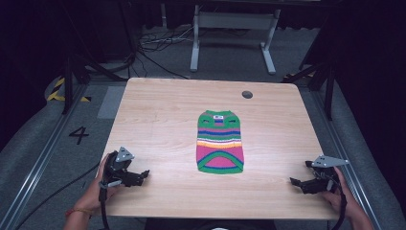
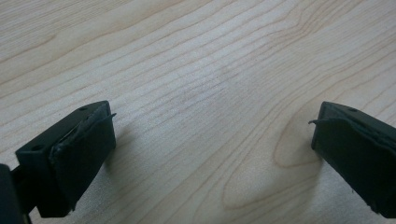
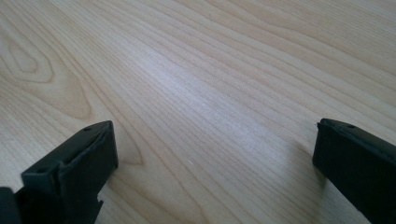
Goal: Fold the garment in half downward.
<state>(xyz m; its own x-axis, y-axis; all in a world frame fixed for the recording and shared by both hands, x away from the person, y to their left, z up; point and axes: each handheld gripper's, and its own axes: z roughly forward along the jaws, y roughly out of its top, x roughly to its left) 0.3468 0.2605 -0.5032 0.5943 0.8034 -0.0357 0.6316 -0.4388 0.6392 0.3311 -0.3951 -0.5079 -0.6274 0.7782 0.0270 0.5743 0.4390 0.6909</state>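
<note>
A small knitted garment (image 1: 219, 142) with green, pink, blue and orange stripes lies flat in the middle of the wooden table (image 1: 158, 120). My left gripper (image 1: 139, 175) rests near the table's front left corner, well to the left of the garment. Its jaws stand wide apart over bare wood (image 2: 210, 126), with nothing between them. My right gripper (image 1: 300, 184) sits near the front right edge, jaws open too, with bare wood (image 3: 215, 130) between its fingers (image 3: 74, 172).
A round grey hole (image 1: 247, 94) marks the table's far right area. Beyond the table stand a white desk frame (image 1: 233, 38) and loose cables on grey floor. Dark stands flank both sides. A "4" (image 1: 78, 134) is marked on the floor at left.
</note>
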